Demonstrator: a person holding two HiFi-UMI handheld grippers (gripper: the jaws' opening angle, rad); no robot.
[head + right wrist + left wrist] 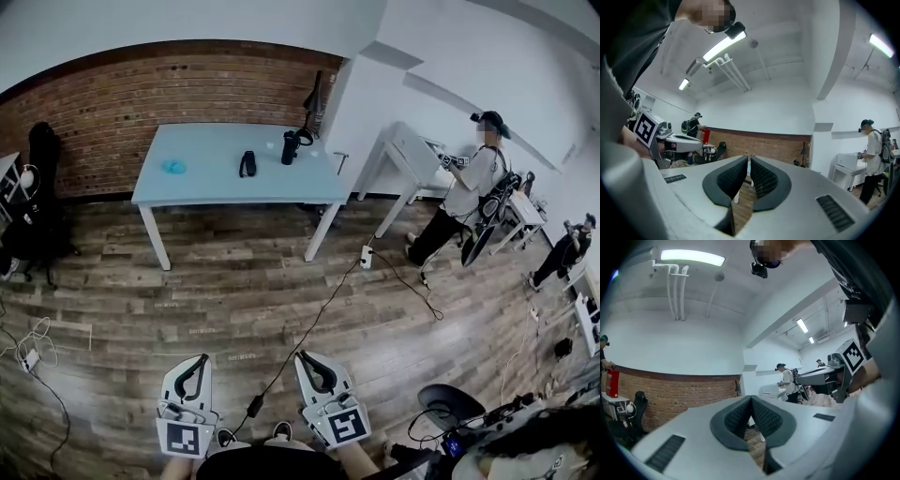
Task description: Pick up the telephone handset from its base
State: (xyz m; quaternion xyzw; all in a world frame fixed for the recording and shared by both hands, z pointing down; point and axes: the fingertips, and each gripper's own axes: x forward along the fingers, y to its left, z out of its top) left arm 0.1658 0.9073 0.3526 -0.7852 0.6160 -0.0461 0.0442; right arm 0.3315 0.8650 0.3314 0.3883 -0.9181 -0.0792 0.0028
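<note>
Far across the room stands a light blue table (211, 192). On it lies a small black object (247, 164) that looks like the telephone; handset and base cannot be told apart at this distance. A taller black item (292, 146) and a blue thing (173, 167) stand near it. My left gripper (202, 358) (751, 398) and right gripper (303, 355) (748, 158) are low at the picture's bottom, pointing level toward the table and a long way from it. Both are shut with nothing between the pads.
Wooden floor lies between me and the table, crossed by a black cable (309, 333) to a power strip (367, 256). A person (469, 192) stands at a white desk (412, 159) on the right. A black bag (42, 202) sits left, a chair base (450, 403) near right.
</note>
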